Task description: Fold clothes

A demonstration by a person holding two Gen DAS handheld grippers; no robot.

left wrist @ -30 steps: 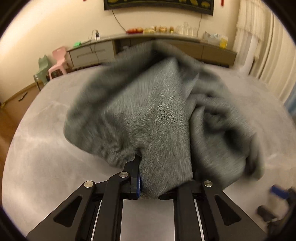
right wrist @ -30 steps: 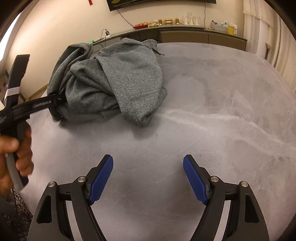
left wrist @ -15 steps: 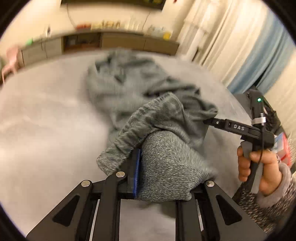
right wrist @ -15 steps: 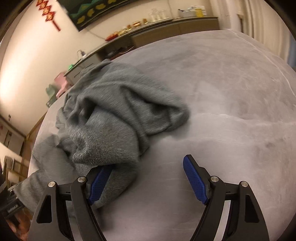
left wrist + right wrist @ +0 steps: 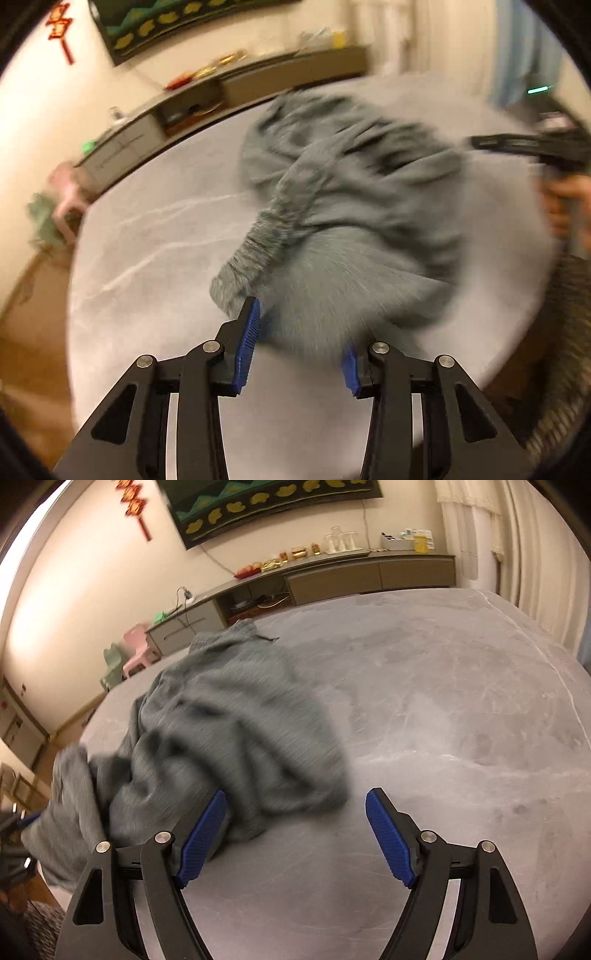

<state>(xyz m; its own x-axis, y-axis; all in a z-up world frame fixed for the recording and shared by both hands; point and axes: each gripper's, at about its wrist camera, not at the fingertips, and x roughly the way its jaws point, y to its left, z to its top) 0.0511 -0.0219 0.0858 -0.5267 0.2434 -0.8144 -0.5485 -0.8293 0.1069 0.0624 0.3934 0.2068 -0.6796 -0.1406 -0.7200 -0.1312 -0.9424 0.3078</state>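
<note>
We've got the grey sweatpants (image 5: 236, 731) in a loose crumpled heap on the grey marble-look table (image 5: 461, 709); using the heap as our landmark for everything below.

Left gripper (image 5: 299, 339): sits at the near edge of the heap, pointing down into it. Jaws are opening, about mid-width. A fold of grey fabric bulges between the blue pads (image 5: 247, 339), and the ribbed elastic band (image 5: 258, 243) of the garment runs up and away from the left pad. Left wrist view is motion-blurred, so we can't tell whether the pads actually press the cloth; the visible gap on the right pad suggests not.

Right gripper (image 5: 295, 834): jaws wide. In the right wrist view the heap's near right edge lies against the left blue pad and partly behind it; the right pad is over bare table, clear of cloth. Nothing clamped.

Right gripper also shows in the left wrist view as a black body (image 5: 528, 146) at the far right side of the heap, with a hand (image 5: 565, 206) on its grip just below it and a knit sleeve (image 5: 554, 350) nearer the camera.

Heap layout: bulk is spread over the left half of the table in the right wrist view; one lobe hangs toward the near left table edge. A dark drawstring end pokes out at the heap's far side.

Beyond the heap: long low sideboard (image 5: 332, 579) against the wall, pink and green plastic chairs (image 5: 136, 653) off its left end, curtains (image 5: 491, 535) to the right.
</note>
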